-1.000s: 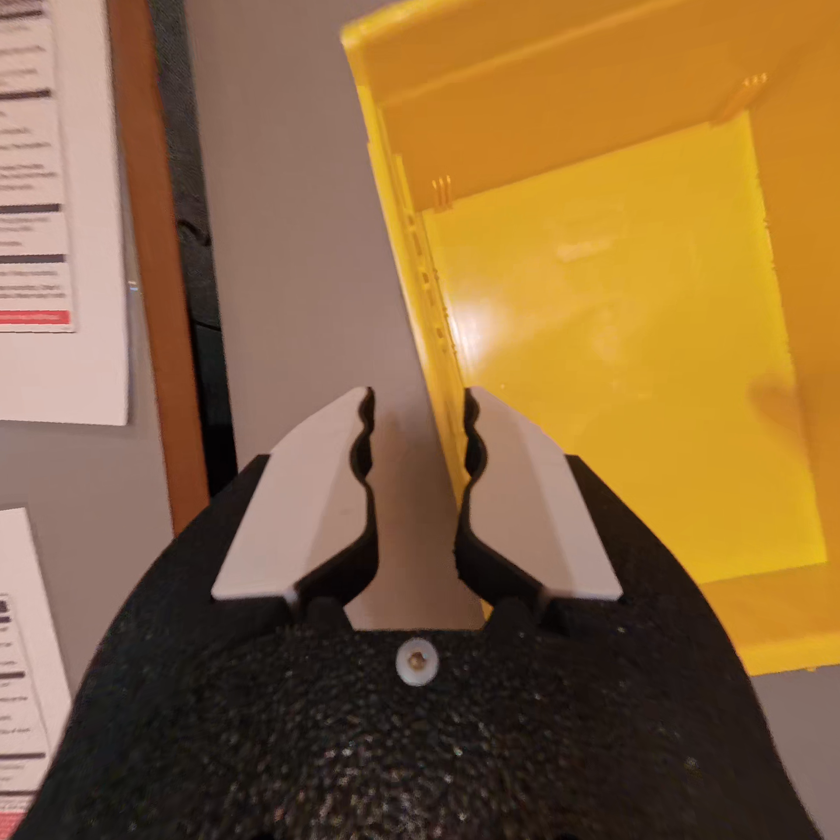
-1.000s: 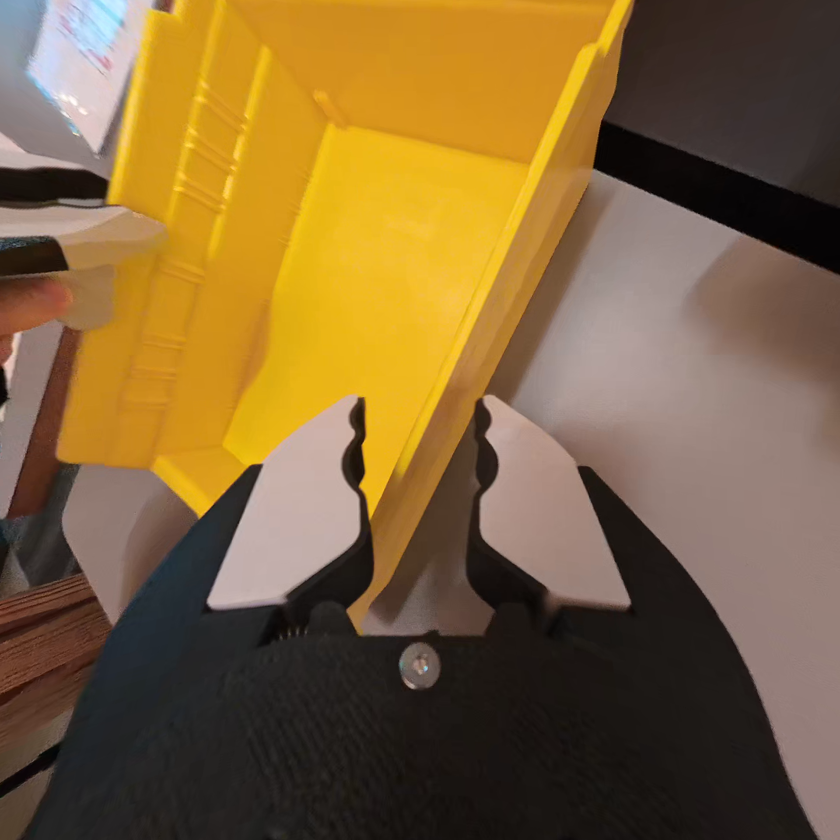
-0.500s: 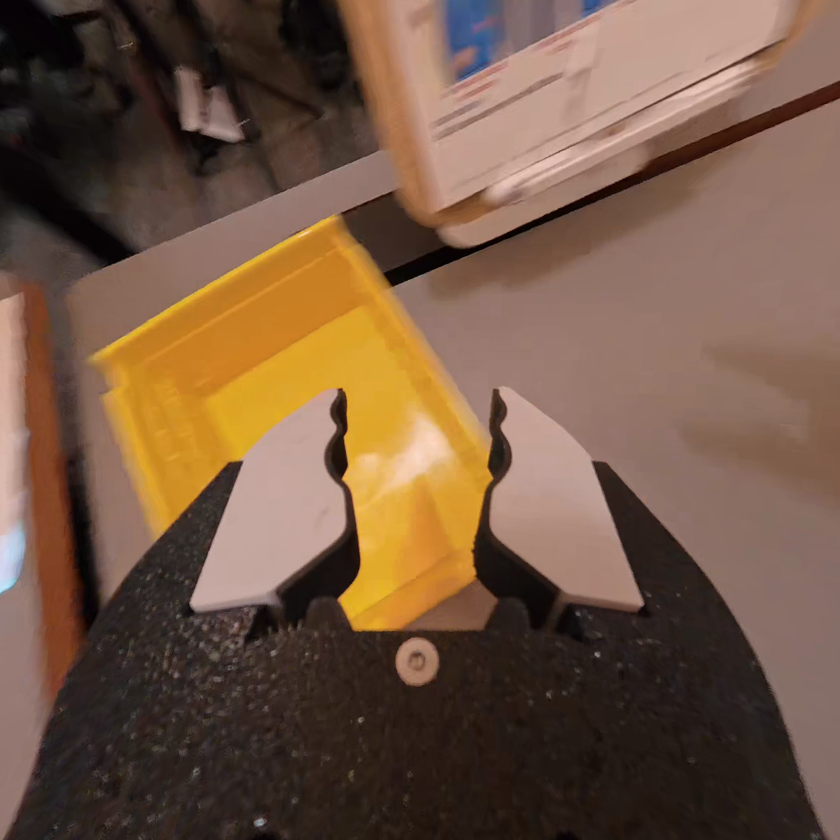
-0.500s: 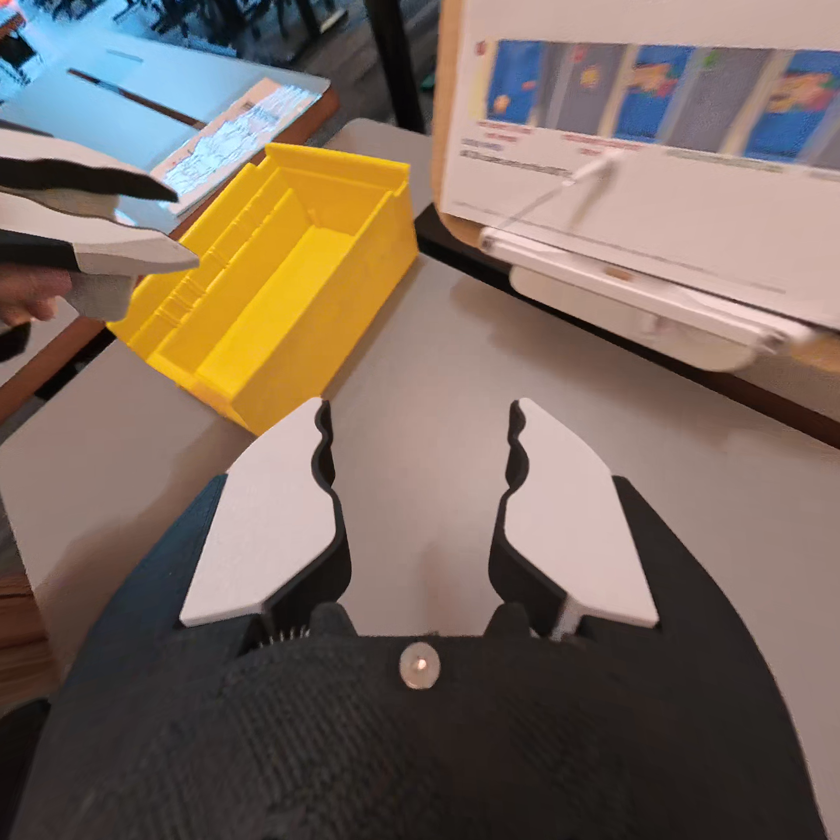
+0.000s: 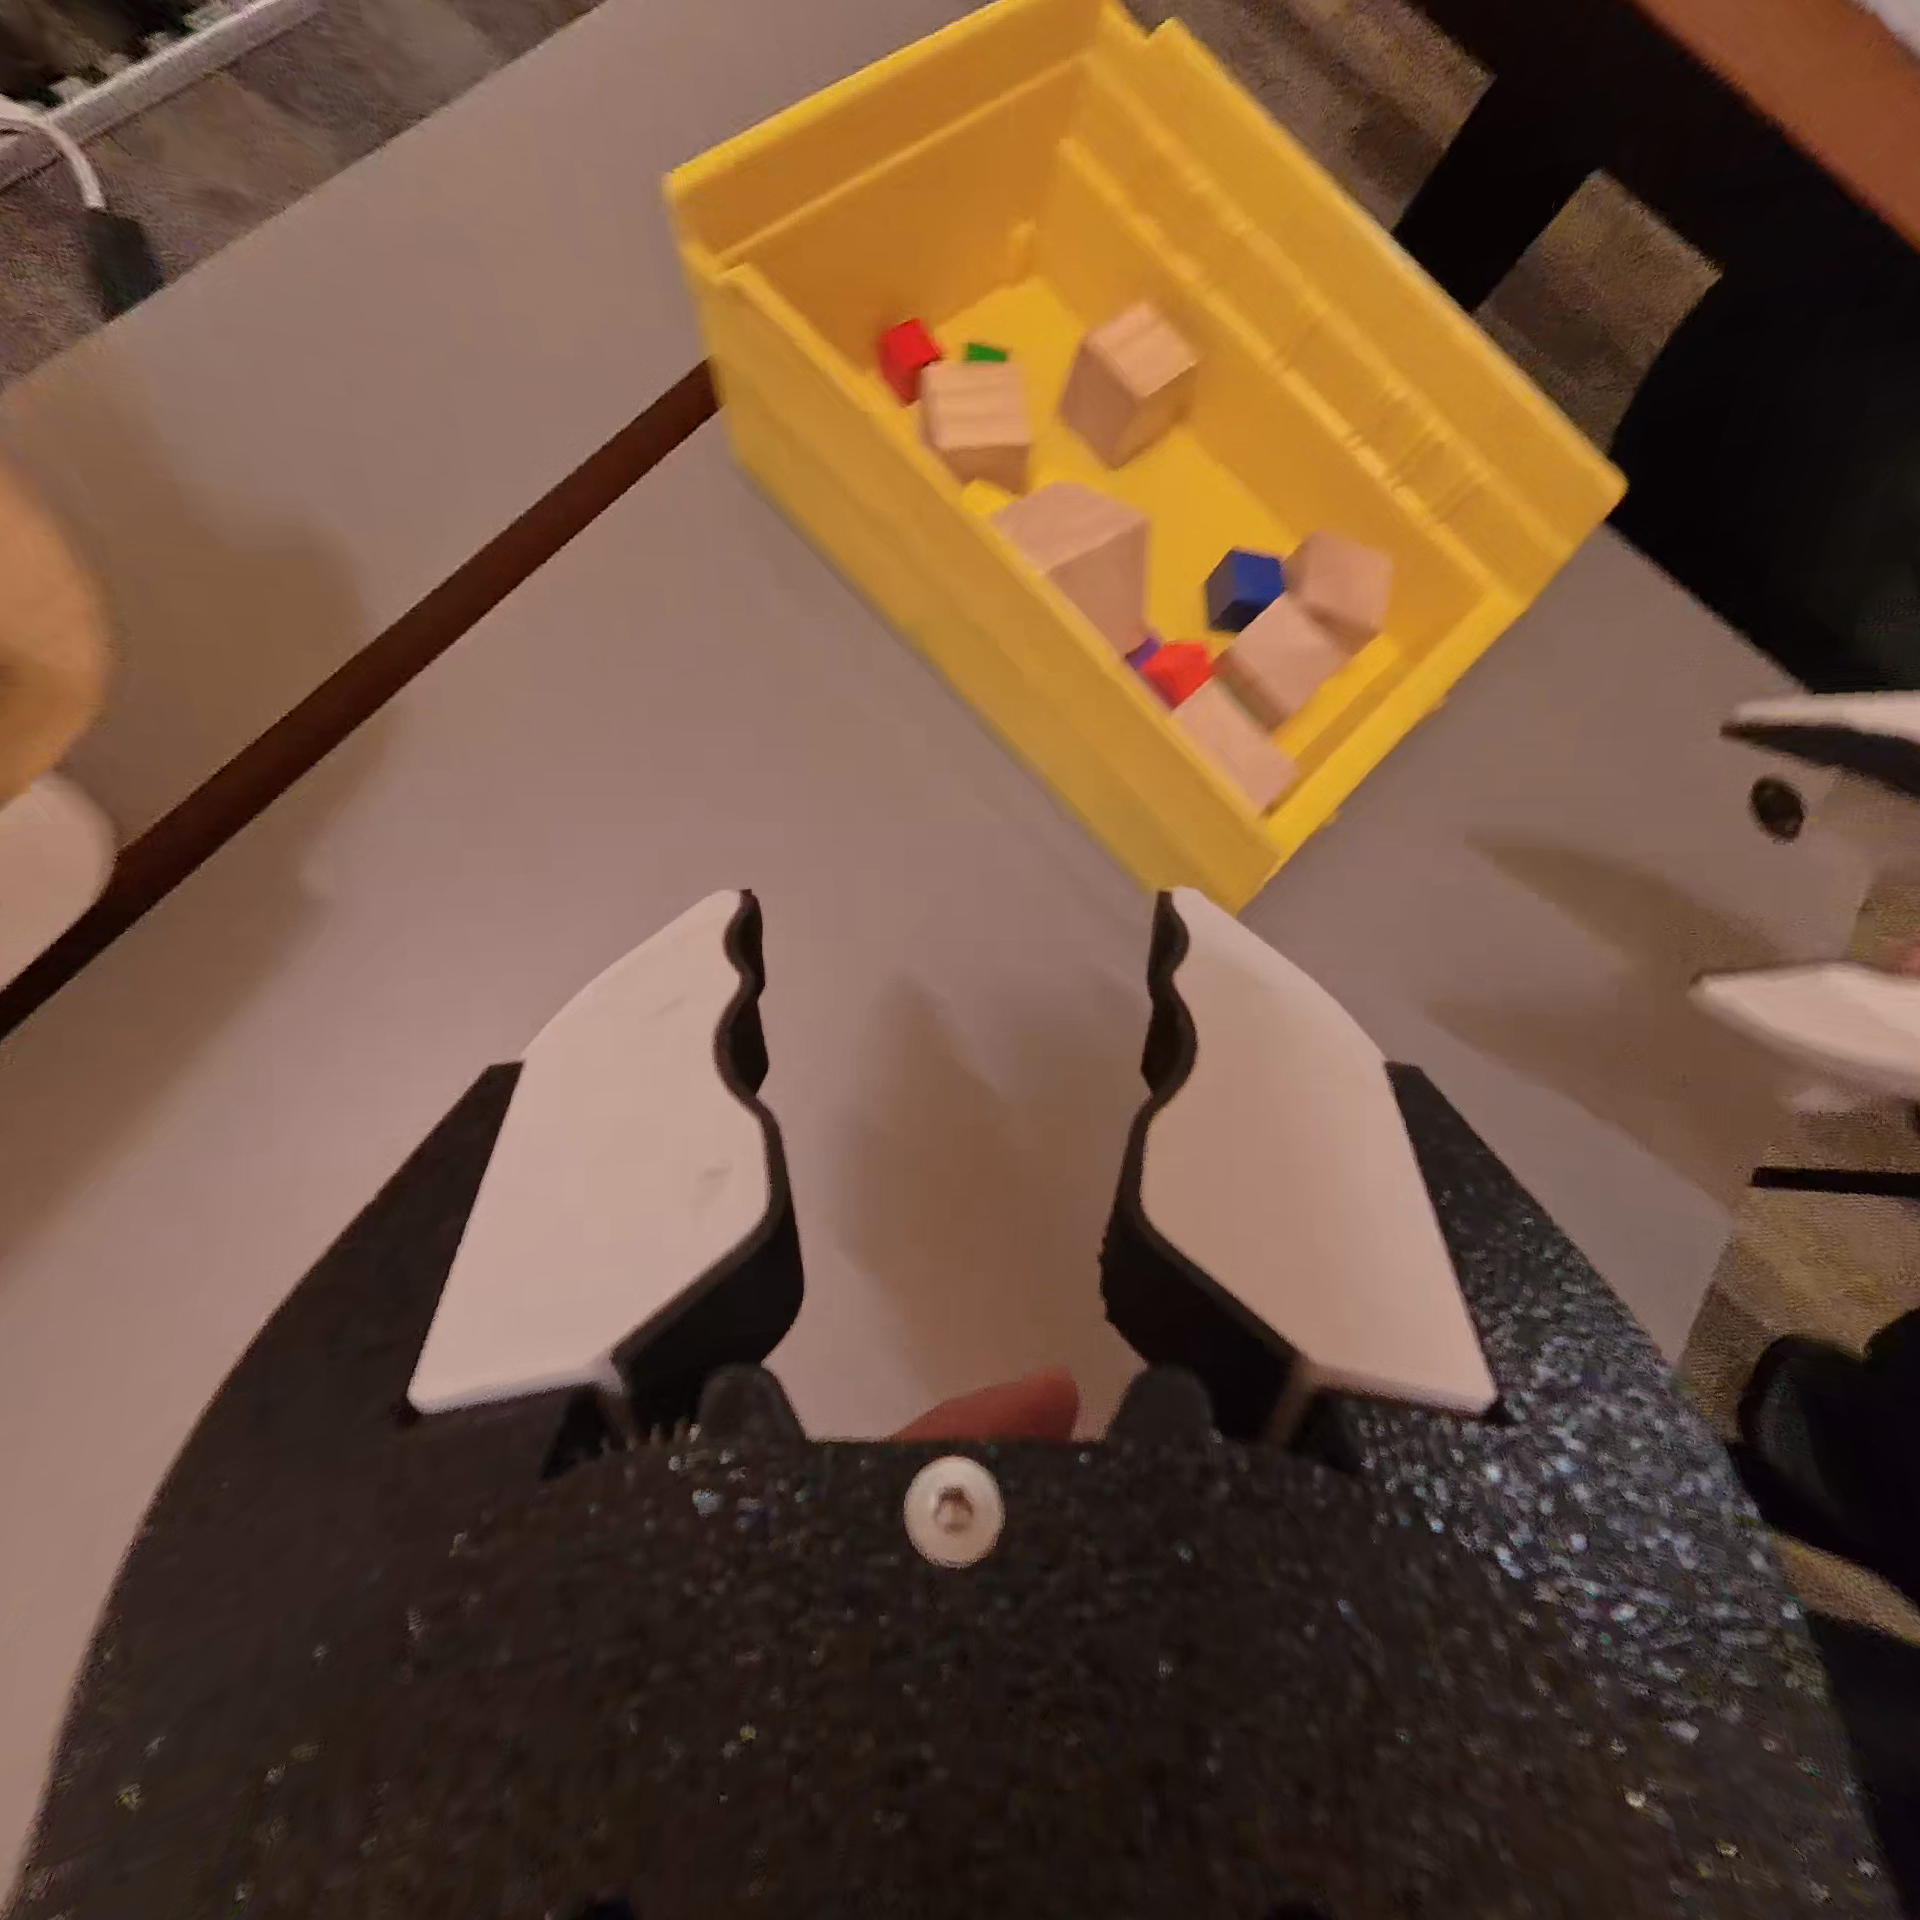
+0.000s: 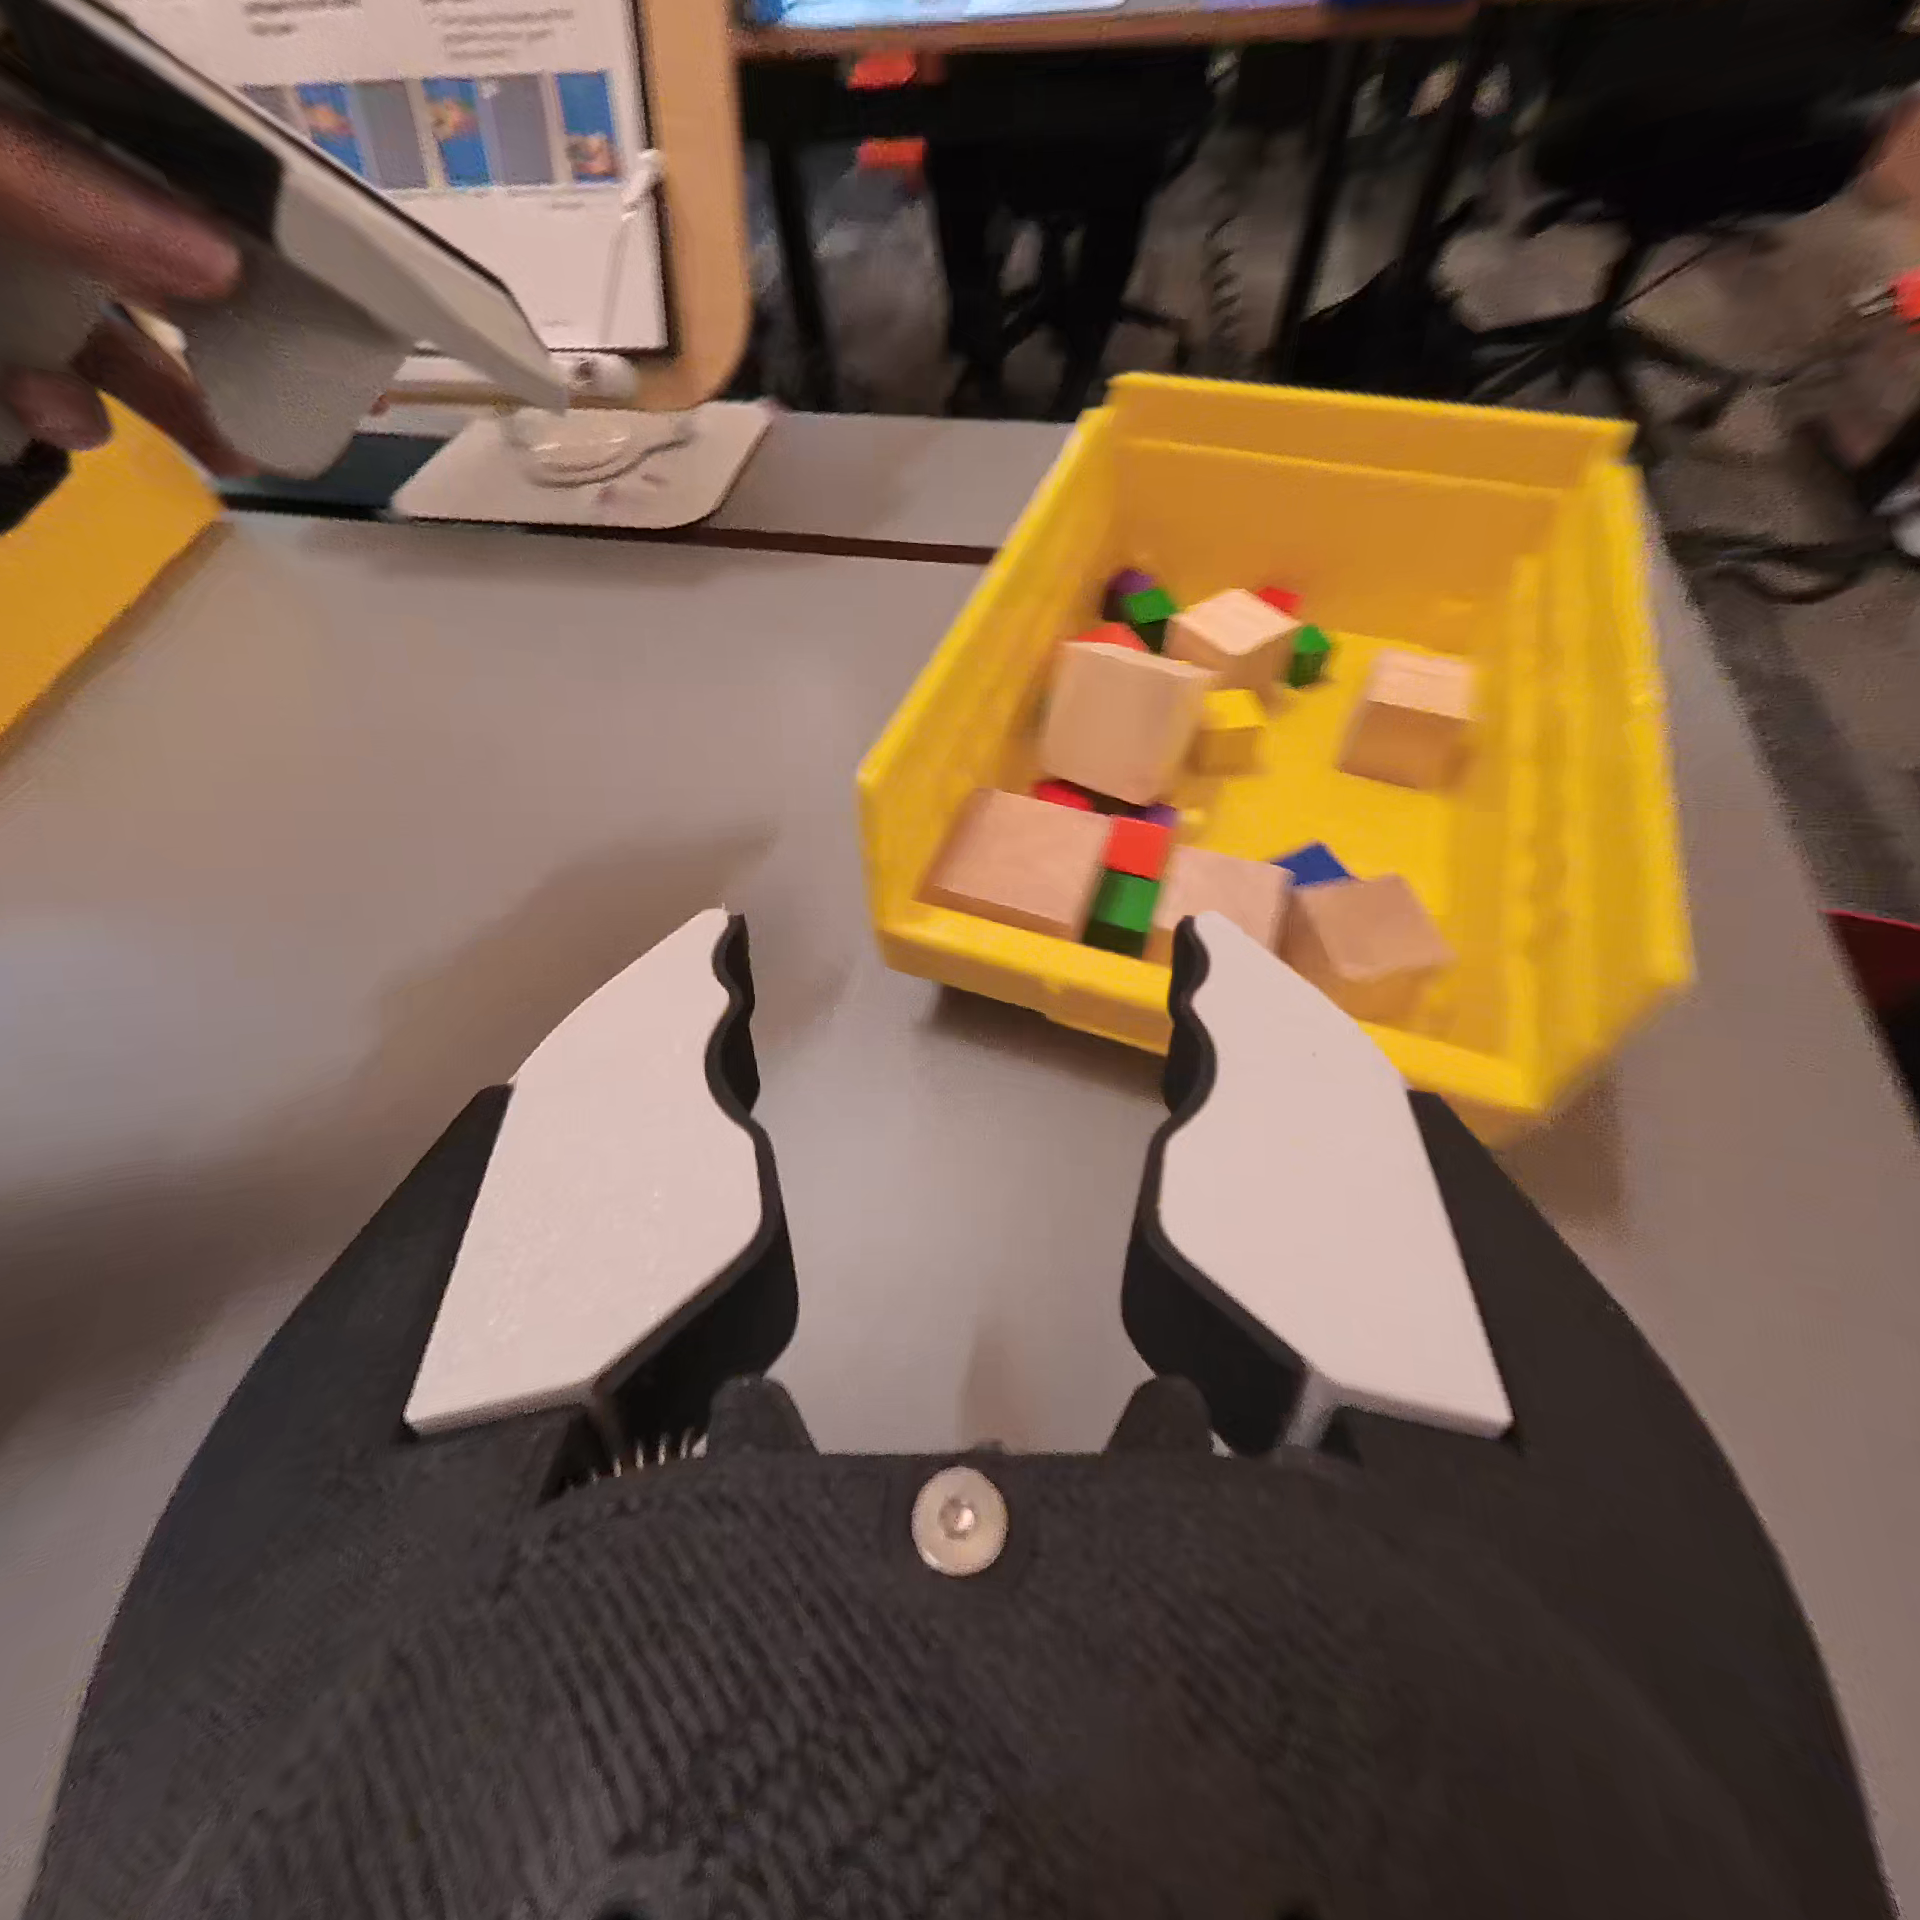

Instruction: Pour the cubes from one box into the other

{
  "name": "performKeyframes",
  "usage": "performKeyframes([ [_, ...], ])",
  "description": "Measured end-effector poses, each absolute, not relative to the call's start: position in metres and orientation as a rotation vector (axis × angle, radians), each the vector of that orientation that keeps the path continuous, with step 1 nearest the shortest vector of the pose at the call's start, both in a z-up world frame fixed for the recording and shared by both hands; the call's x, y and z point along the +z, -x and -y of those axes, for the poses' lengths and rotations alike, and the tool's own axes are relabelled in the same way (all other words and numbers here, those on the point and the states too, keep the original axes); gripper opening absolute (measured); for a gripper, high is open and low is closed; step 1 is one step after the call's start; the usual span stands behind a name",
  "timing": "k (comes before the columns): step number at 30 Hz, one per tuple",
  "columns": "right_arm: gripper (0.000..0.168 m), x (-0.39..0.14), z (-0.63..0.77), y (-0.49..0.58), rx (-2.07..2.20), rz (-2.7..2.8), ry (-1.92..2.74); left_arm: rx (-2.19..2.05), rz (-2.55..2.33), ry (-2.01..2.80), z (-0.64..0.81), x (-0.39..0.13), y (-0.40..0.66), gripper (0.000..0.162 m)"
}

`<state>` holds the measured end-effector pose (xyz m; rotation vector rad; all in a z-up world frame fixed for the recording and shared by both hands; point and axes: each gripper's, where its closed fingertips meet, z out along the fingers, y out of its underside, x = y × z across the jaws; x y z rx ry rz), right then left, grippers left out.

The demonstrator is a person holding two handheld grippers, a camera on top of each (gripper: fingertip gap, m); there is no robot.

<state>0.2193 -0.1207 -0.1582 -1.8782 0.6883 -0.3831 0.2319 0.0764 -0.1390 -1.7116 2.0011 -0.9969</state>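
Observation:
A yellow box [image 5: 852, 197] [image 6: 1351, 416] stands on the grey table and holds several wooden cubes [image 5: 1127, 379] [image 6: 1117, 717] and small coloured cubes [image 5: 1242, 587] [image 6: 1127, 904]. My left gripper [image 5: 951, 914] is open and empty, just short of the box's near corner. My right gripper [image 6: 961, 935] is open and empty, its right fingertip [image 6: 1205, 956] before the box's front lip. A corner of the second yellow box [image 6: 73, 551] shows at the far left of the right wrist view. The other gripper shows at the right edge of the left wrist view [image 5: 1829, 935] and at the upper left of the right wrist view [image 6: 343, 281].
The grey table [image 6: 416, 779] stretches left of the full box. A board with pictures on a white stand [image 6: 582, 457] stands at the table's back. A dark seam [image 5: 395, 644] crosses the table. Chairs and clutter lie beyond the table's edges.
Both grippers let go of the empty yellow box, opened wider and swung away from it. They now face the box that holds the cubes.

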Motion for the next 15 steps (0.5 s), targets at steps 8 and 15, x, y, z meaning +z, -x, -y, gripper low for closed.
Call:
performKeyframes([
  [8, 0.074, -0.156, 0.186, -0.242, -0.456, -0.757, 1.754, -0.865, -1.922, 1.921, -0.004, -0.182, -0.334, 0.088],
  [15, 0.073, -0.160, 0.173, -0.235, -0.361, -0.721, 1.750, -0.663, -1.899, 2.040, 0.001, -0.234, -0.359, 0.076],
])
